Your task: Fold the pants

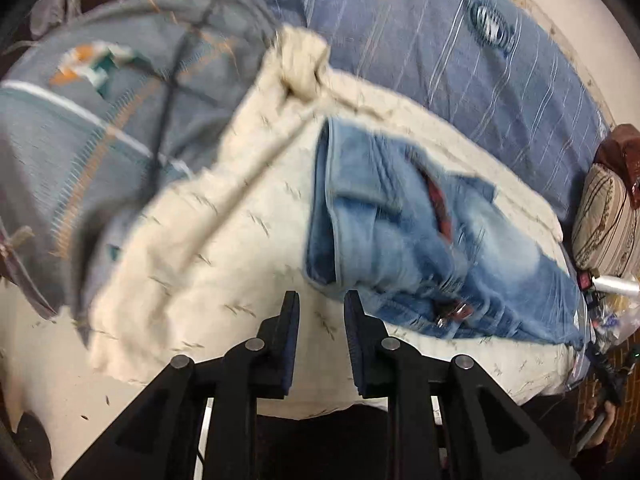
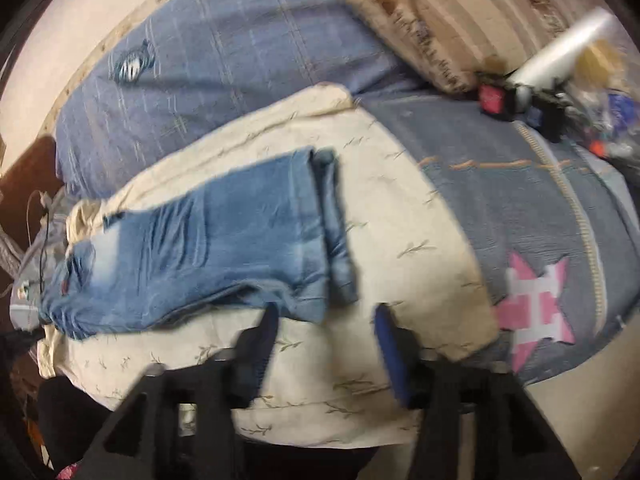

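Two wrist views, both blurred. Left view, from left: grey-blue quilt with orange and teal patches, rumpled; cream cloth sprigged with small leaf marks, spread over the bed, one corner bunched near the top; pants, light-blue denim, folded into a short stack on the cream cloth, right of centre; blue striped sheet behind; striped pillow at the far right edge. Left tongs low in the picture, narrow gap between the pads, nothing in it; tips just short of the near edge of the pants, whether touching I cannot tell.

Right view, from left: pants lie lengthwise across the cream cloth, folded end toward the centre; quilt with a pink patch to the right; clutter beyond, too smeared to name. Right tongs spread wide, empty; left finger overlaps the near hem of the pants, right pad over bare cream cloth.
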Demonstrator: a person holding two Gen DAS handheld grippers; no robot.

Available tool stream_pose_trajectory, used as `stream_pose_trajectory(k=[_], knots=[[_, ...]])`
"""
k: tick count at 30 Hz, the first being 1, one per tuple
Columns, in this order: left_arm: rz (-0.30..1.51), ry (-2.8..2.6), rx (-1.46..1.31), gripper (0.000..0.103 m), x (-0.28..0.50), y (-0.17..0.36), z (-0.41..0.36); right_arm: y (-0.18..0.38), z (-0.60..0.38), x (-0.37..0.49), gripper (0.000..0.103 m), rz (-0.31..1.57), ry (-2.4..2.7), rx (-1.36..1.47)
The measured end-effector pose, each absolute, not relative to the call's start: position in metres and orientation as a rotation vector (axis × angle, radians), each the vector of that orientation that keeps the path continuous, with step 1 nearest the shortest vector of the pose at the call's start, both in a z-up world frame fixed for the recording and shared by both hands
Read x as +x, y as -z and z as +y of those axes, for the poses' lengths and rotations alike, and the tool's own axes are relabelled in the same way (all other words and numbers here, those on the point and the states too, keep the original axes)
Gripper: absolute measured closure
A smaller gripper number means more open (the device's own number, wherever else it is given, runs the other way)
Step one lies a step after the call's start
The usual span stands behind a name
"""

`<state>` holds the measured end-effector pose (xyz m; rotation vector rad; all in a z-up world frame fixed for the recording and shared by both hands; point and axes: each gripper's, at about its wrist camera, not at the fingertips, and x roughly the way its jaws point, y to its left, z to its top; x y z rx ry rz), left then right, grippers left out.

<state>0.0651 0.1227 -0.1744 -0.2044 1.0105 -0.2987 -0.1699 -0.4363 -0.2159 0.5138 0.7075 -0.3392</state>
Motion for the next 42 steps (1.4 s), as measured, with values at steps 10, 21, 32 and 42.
stream_pose_trajectory(k=[10, 21, 32, 42], knots=[[0.884, 0.454, -0.117, 0.053, 0.066, 0.136, 0.034, 0.188, -0.452, -0.049, 0.032, 0.763, 0.354, 0.458], [1.045, 0.441, -0.060, 0.052, 0.078, 0.190, -0.013, 0.184, -0.442, 0.007, 0.089, 0.844, 0.483, 0.209], [1.065, 0.467, 0.005, 0.047, 0.071, 0.206, -0.015, 0.214, -0.489, -0.020, 0.082, 0.758, 0.419, 0.550], [0.920, 0.490, 0.017, 0.047, 0.053, 0.208, -0.018, 0.128, -0.416, 0.010, 0.025, 0.566, 0.240, 0.401]])
